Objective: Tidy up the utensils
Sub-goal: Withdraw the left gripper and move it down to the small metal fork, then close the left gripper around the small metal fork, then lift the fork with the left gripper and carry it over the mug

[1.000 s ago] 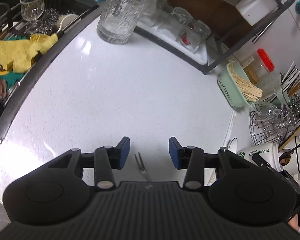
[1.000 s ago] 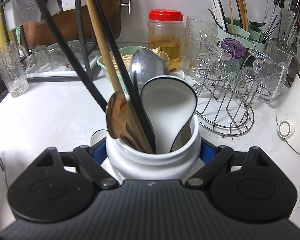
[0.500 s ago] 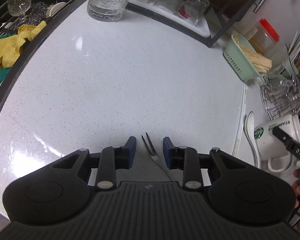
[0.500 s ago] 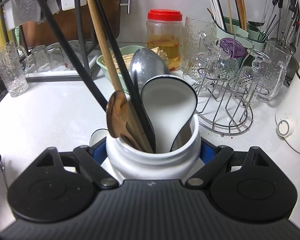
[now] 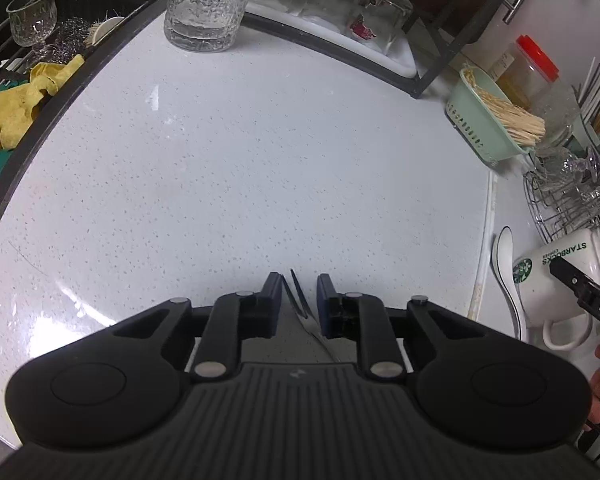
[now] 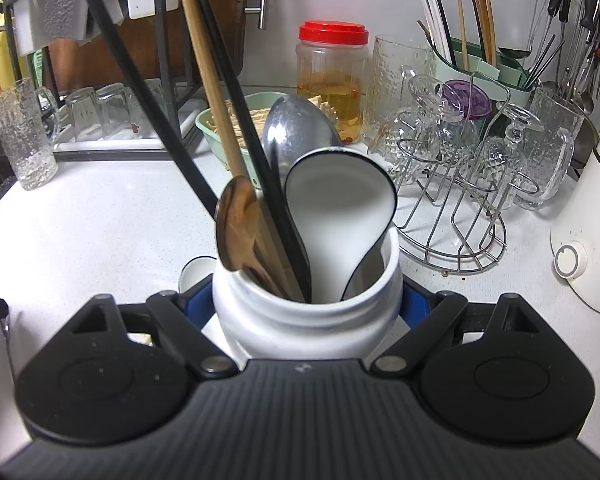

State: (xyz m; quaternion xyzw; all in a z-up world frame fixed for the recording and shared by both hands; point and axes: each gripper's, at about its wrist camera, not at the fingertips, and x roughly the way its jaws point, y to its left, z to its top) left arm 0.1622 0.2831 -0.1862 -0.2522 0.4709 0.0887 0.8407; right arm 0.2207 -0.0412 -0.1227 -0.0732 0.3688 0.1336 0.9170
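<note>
A small two-pronged metal fork (image 5: 300,300) lies between the fingers of my left gripper (image 5: 298,300), prongs pointing away. The jaws stand close on both sides of it with narrow gaps still showing. My right gripper (image 6: 306,304) is shut on a white Starbucks mug (image 6: 306,312), also seen in the left wrist view (image 5: 556,280). The mug holds a white ladle spoon (image 6: 340,216), a metal spoon (image 6: 296,132), a wooden spoon (image 6: 236,228) and black chopsticks (image 6: 236,100). A white ceramic spoon (image 5: 506,264) lies on the counter beside the mug.
White counter (image 5: 260,160). Textured glass (image 5: 204,0) and glass tray (image 5: 340,12) at the back, sink (image 5: 20,60) at left. Green toothpick basket (image 5: 496,120), red-lidded jar (image 6: 332,76), wire glass rack (image 6: 460,200), chopstick holder (image 6: 480,48) and white appliance (image 6: 588,240) at right.
My left gripper's jaws have closed in around the fork, from wide open to nearly touching it. The right gripper and the mug have held still.
</note>
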